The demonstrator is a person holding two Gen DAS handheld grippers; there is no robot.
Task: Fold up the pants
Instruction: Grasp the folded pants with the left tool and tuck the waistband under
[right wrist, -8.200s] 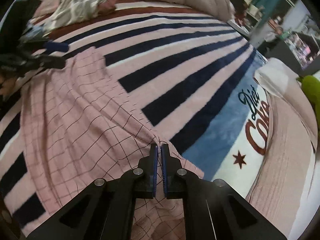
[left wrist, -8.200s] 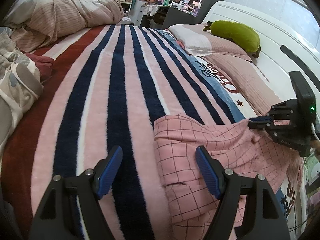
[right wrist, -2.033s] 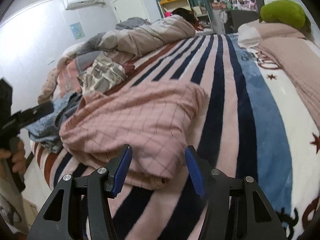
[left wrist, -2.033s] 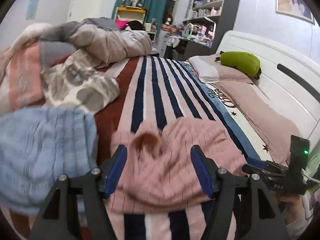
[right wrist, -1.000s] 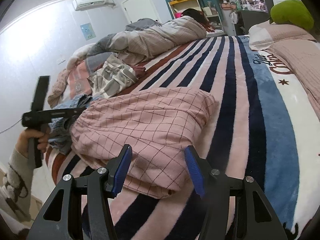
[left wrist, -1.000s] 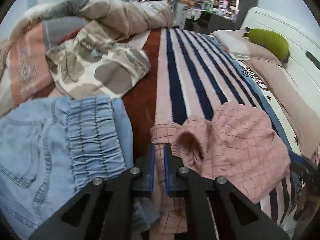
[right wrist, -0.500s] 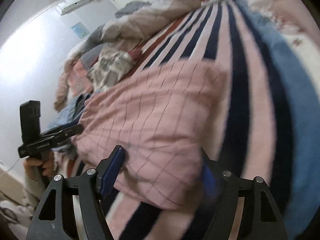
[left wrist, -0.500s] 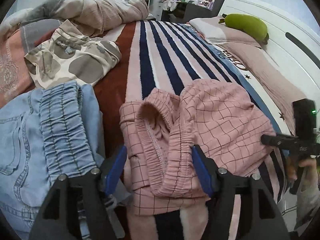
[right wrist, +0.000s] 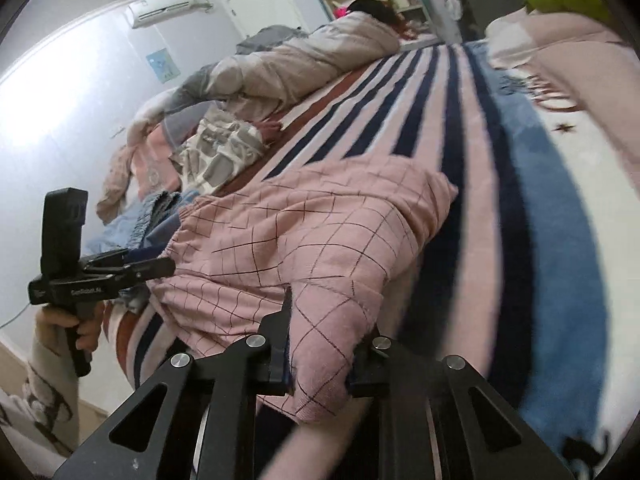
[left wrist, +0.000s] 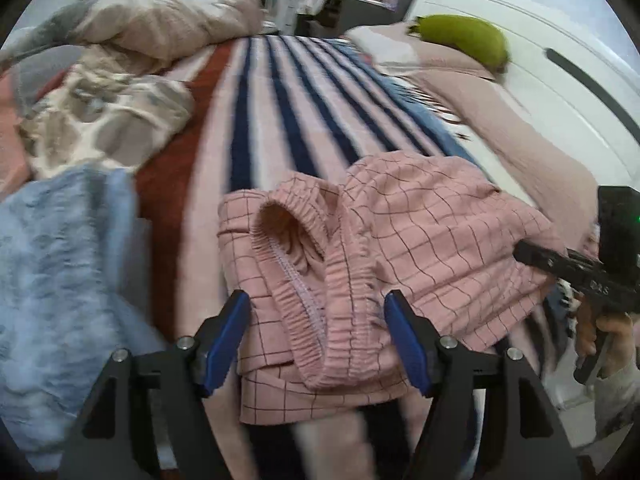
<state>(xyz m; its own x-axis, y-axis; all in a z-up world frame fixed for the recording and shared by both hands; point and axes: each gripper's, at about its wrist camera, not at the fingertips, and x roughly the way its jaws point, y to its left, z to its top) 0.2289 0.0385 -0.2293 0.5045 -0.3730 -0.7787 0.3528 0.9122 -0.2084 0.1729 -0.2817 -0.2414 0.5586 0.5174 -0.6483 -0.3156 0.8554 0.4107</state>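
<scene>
The pink checked pants [left wrist: 420,236] lie folded in a bundle on the striped blanket [left wrist: 280,128], the elastic waistband [left wrist: 304,280] bunched toward me. My left gripper [left wrist: 318,336] is open, its blue fingers on either side of the waistband, just above it. In the right wrist view the pants [right wrist: 320,232] fill the middle. My right gripper [right wrist: 320,356] has its fingers around a thick fold at the pants' near edge. The fold hides the pads, and I cannot tell if they press it. The right gripper also shows in the left wrist view [left wrist: 576,268].
Blue jeans [left wrist: 60,280] lie just left of the pants. A patterned grey garment [left wrist: 108,120] and a quilt [left wrist: 160,28] lie behind them. Pillows [left wrist: 460,64], a green plush [left wrist: 464,40] and the white headboard [left wrist: 560,80] are on the right.
My left gripper opened after pinching the waistband edge and pulled back slightly. My right gripper moved forward onto the pants' near fold, its fingers narrowing around it.
</scene>
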